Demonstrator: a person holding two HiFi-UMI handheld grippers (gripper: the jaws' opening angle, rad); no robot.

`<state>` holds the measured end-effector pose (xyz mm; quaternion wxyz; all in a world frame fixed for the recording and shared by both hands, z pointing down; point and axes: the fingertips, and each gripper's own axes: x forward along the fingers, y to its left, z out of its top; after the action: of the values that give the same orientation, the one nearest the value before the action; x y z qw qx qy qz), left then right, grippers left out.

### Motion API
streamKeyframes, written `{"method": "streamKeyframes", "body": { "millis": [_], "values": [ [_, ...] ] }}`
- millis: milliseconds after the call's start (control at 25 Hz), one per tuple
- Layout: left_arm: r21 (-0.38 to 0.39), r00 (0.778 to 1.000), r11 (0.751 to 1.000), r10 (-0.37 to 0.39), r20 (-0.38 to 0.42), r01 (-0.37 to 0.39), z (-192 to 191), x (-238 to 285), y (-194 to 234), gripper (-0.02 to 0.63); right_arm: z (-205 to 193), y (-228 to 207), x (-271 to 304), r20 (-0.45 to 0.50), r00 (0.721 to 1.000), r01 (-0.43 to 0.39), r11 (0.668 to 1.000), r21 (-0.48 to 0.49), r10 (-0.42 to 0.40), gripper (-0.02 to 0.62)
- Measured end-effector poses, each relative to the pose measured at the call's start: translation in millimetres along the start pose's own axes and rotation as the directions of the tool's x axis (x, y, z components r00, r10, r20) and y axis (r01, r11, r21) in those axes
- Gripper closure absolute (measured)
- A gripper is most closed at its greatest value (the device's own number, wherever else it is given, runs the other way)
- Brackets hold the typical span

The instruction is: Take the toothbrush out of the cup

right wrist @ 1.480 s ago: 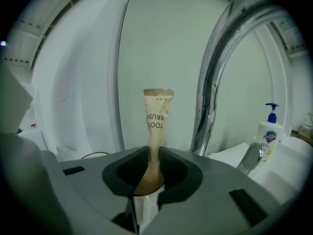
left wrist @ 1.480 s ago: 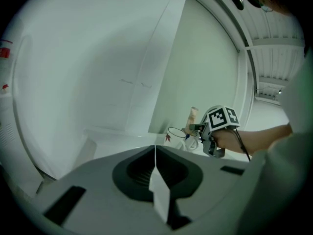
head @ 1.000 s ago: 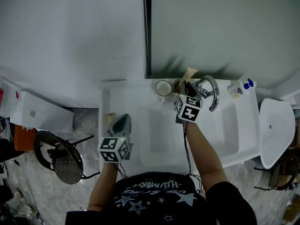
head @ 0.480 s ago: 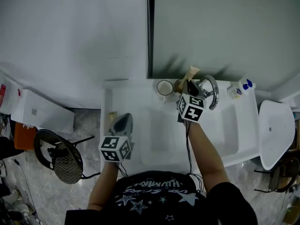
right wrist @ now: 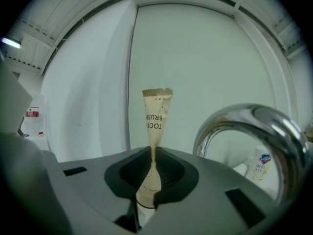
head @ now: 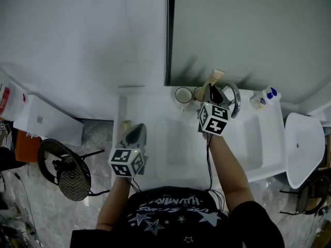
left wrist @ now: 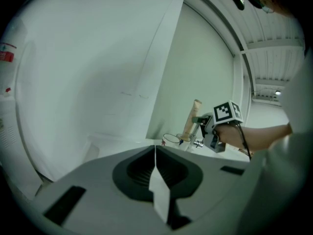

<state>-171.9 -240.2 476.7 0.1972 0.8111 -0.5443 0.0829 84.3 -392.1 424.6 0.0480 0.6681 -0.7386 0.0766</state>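
Note:
A toothbrush in a beige paper wrapper (head: 215,78) stands upright with my right gripper (head: 211,98) shut on its lower part. In the right gripper view the wrapper (right wrist: 156,114) is pinched between the dark pads; its lower end is hidden. It is held above two cups at the back of the washbasin: a white cup (head: 182,95) and a brownish cup (head: 198,93). My left gripper (head: 133,135) hovers over the basin's left rim, jaws together, holding nothing. The left gripper view shows the toothbrush (left wrist: 191,114) over the cups (left wrist: 171,140).
A chrome faucet (head: 234,98) curves just right of the right gripper. A soap bottle (head: 264,97) stands at the back right of the white washbasin (head: 248,143). A white toilet lid (head: 304,143) is further right; a black stool (head: 67,172) and white box (head: 44,123) sit left.
My right gripper has risen with the toothbrush, so the wrapper stands higher above the cups. The left gripper has barely shifted.

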Motion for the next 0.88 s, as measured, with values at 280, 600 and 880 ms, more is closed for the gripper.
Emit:
{"method": "streamKeyframes", "body": {
  "millis": [280,600,880],
  "values": [
    [-0.01,1.0,1.0,0.011,0.019,-0.011,0.4,-14.8,1.8,0.588,13.1,12.6,-24.9,0.014,0.999,-0.032,0.999,0.007,0.032,0.555],
    [-0.034,0.999,0.999,0.028,0.017,-0.028,-10.5,-35.3,16.1,0.588,-9.9,58.1,-60.1,-0.034,0.994,-0.104,0.993,0.048,0.106,0.555],
    [-0.049,0.999,0.997,0.052,0.004,-0.052,-25.4,-62.0,31.8,0.588,-42.0,119.3,-84.7,-0.102,0.97,-0.214,0.975,0.066,0.22,0.554]
  ]
}}
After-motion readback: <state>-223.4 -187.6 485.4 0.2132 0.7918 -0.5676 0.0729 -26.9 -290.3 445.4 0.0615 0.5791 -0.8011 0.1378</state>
